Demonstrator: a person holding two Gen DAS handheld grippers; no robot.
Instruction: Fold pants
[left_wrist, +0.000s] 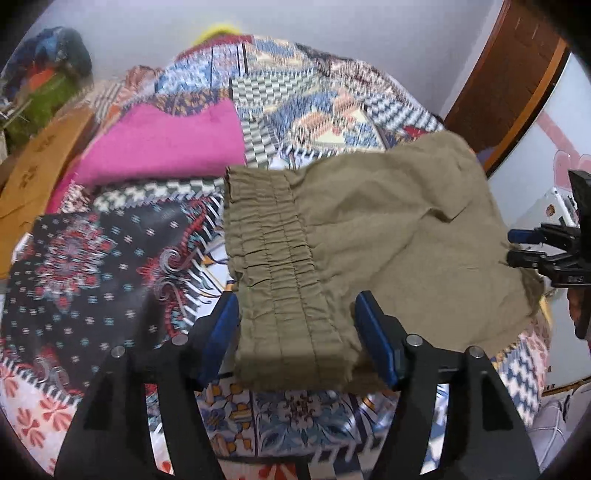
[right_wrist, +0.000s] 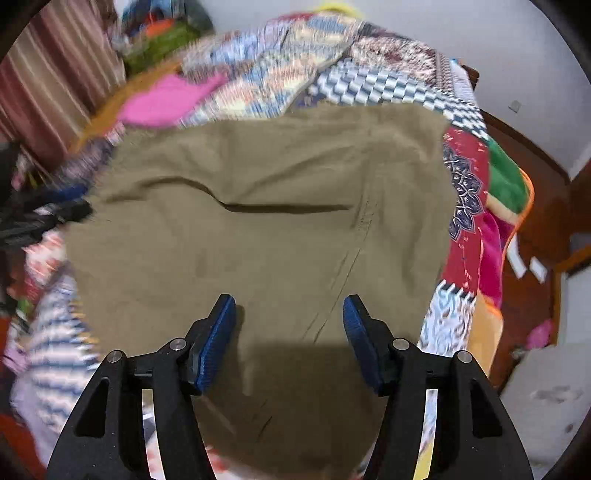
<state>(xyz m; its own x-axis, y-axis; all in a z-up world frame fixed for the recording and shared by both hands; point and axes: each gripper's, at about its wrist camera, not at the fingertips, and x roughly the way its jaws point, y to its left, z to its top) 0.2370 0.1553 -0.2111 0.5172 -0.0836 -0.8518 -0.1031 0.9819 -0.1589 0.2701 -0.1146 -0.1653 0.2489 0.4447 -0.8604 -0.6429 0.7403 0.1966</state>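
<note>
While the folded olive-khaki cotton pants (left_wrist: 369, 236) are spread flat on the patchwork-print bedspread (left_wrist: 295, 122), beside a folded pink cloth (left_wrist: 166, 147), both the left gripper (left_wrist: 295, 314) and right gripper (right_wrist: 290, 314) are seen open above them, gripping nothing.

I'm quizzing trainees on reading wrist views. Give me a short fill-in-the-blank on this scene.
1. The pants are ____ in colour.
2. The left gripper straddles the gathered elastic ____ end of the pants.
3. The folded cloth lying beyond the pants is ____.
4. The right gripper has its jaws ____.

Missing words: olive; waistband; pink; open
</note>
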